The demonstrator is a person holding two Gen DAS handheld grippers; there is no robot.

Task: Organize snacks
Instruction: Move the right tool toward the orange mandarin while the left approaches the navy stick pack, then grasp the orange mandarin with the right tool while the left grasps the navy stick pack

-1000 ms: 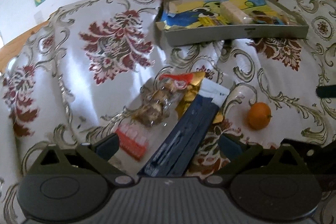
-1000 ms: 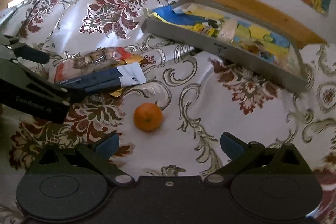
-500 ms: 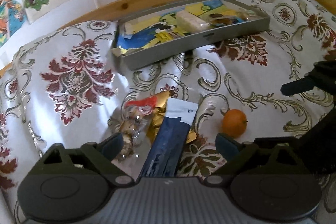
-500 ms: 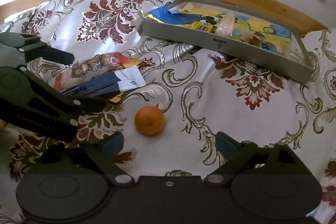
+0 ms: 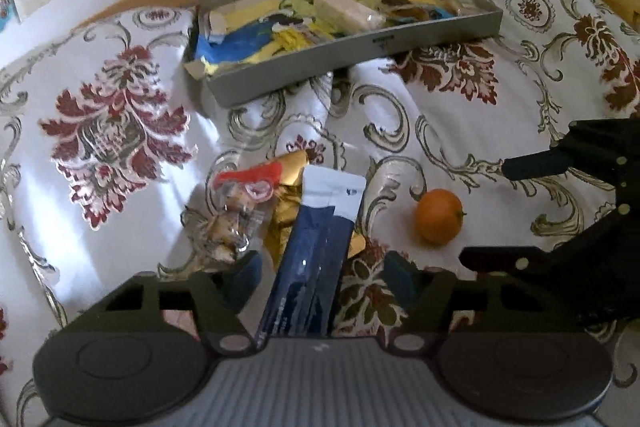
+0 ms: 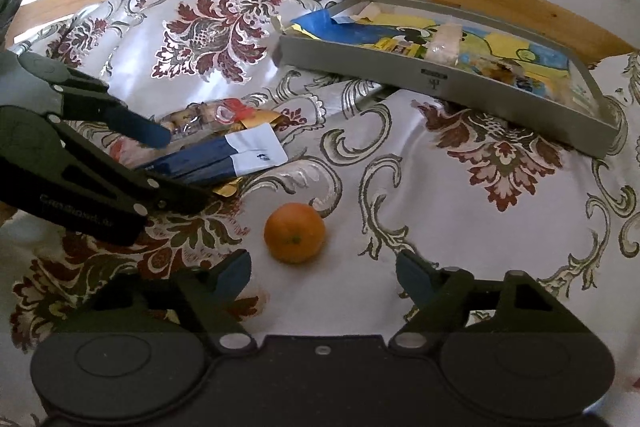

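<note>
Nearest the left gripper (image 5: 322,267), whose jaws are spread wide, a navy-and-white sachet (image 5: 316,255) lies between them on top of a gold wrapper (image 5: 288,187) and beside a clear bag of nuts (image 5: 236,223), all loose on the patterned counter cloth (image 5: 120,131). The right gripper (image 6: 324,273) also has its jaws apart, with the orange (image 6: 295,233) just ahead of them. Farther back sits the grey tray (image 6: 400,67), already holding snacks; closing on the sachet could drag the overlapping packets or bunch the cloth, and the orange may roll if nudged.
</note>
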